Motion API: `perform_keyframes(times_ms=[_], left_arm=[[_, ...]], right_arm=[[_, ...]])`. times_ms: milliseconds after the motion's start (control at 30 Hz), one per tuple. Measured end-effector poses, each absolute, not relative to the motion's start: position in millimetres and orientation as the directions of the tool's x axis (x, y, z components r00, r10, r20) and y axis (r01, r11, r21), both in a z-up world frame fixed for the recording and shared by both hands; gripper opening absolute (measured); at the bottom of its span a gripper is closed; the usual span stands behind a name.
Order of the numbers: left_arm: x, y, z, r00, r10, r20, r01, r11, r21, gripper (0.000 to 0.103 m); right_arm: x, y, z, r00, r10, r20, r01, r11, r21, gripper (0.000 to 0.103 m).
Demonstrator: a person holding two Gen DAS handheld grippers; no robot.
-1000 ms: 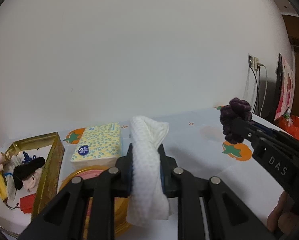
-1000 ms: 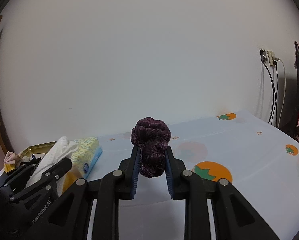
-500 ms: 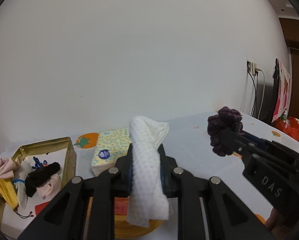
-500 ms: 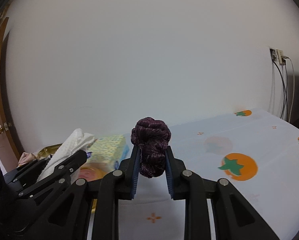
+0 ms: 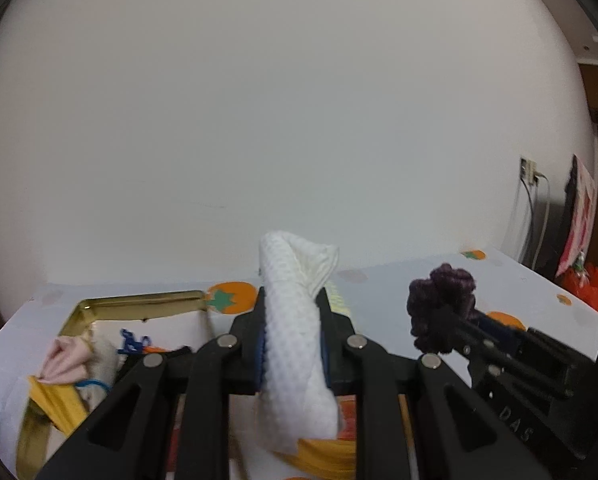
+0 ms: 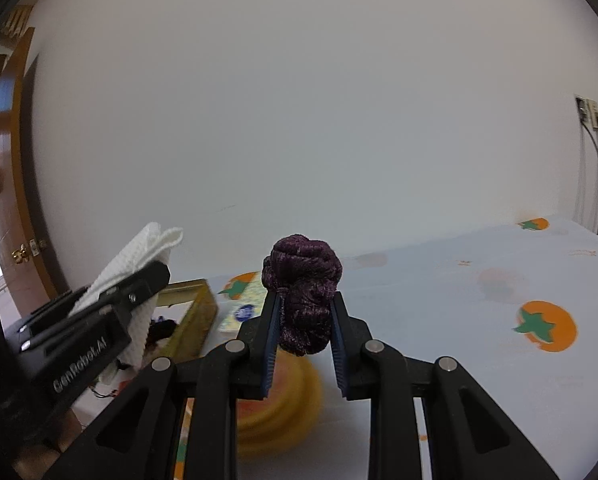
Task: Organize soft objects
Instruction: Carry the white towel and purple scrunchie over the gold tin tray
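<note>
My left gripper (image 5: 293, 320) is shut on a folded white cloth (image 5: 295, 344) and holds it above the table. It also shows at the left of the right wrist view, with the white cloth (image 6: 139, 264) in it. My right gripper (image 6: 303, 320) is shut on a dark purple scrunchie (image 6: 305, 288), held in the air; the scrunchie also shows in the left wrist view (image 5: 439, 304). A gold tin box (image 5: 139, 302) at the left holds several soft items, among them a pink cloth (image 5: 65, 360).
A yellow round lid or dish (image 6: 283, 404) lies on the table under both grippers. A yellow tissue pack (image 6: 239, 314) lies beside the gold box (image 6: 195, 312). The tablecloth (image 6: 479, 320) has orange fruit prints. Cables and a socket (image 6: 587, 110) are on the right wall.
Both grippers have swung left, toward the gold box, each still holding its item. The box and yellow dish now sit closer under the grippers.
</note>
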State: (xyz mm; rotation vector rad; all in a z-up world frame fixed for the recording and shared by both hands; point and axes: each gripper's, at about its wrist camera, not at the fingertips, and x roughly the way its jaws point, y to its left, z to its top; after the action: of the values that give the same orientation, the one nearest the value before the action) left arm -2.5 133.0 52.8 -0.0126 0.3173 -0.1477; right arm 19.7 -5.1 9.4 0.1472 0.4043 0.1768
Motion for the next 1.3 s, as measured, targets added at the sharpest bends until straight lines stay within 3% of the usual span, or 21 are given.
perform_keyframes(times_ms=[333,600,1300], left_arm=[[8,191,61,0.941,-0.075,-0.331,0.047,0.995,-0.091,0.018],[18,224,62,0.926,0.042,-0.375,-0.073,0.995,-0.068,0.018],[36,263,49,0.863,0.13,-0.488,-0.198,0.976,-0.091,0.018]], right_arm=[[43,53,13,0.881,0.29,-0.373,-0.237,0.954,0.183,0.026],[54,94,21,0.865,0.349,-0.359,-0.305,0.936,0.176,0.026],[84,156,38,0.819,0.414,-0.397,-0.373,0.91,0.179,0.026]])
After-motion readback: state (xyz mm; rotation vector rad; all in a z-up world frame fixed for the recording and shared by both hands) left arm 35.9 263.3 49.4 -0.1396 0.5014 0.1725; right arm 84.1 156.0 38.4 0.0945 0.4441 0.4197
